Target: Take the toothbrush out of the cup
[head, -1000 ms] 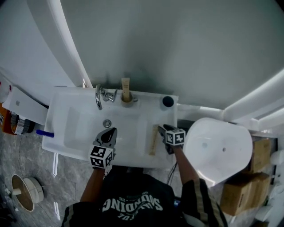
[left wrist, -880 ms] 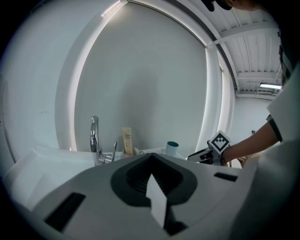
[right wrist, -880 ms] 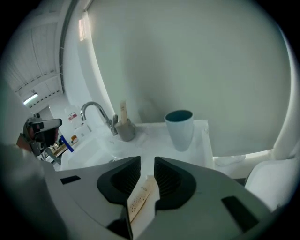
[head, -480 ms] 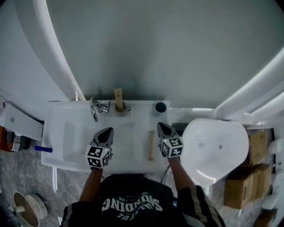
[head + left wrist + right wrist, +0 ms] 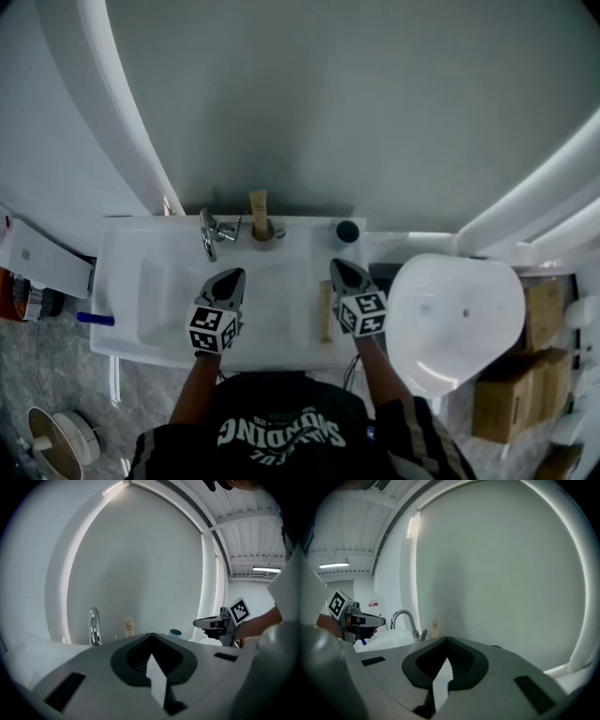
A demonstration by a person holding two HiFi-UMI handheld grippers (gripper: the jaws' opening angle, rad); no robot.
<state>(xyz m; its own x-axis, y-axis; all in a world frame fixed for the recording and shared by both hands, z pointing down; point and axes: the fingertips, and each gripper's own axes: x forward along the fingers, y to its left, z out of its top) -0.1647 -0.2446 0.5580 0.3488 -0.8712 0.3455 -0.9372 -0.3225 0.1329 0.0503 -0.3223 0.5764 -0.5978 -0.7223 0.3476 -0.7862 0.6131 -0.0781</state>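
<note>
Beside the right gripper's (image 5: 337,268) shut fingers (image 5: 347,280) lies the toothbrush (image 5: 325,314).

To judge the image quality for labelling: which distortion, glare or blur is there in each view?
Head view: the fisheye bends the lit arch; the sink is evenly lit. Left gripper view: black corners, and the arch glares. Right gripper view: black corners, and the right claw looks soft up close.

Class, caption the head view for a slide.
Left gripper and right gripper hover over the white sink; toothbrush lies outside the cup.
</note>
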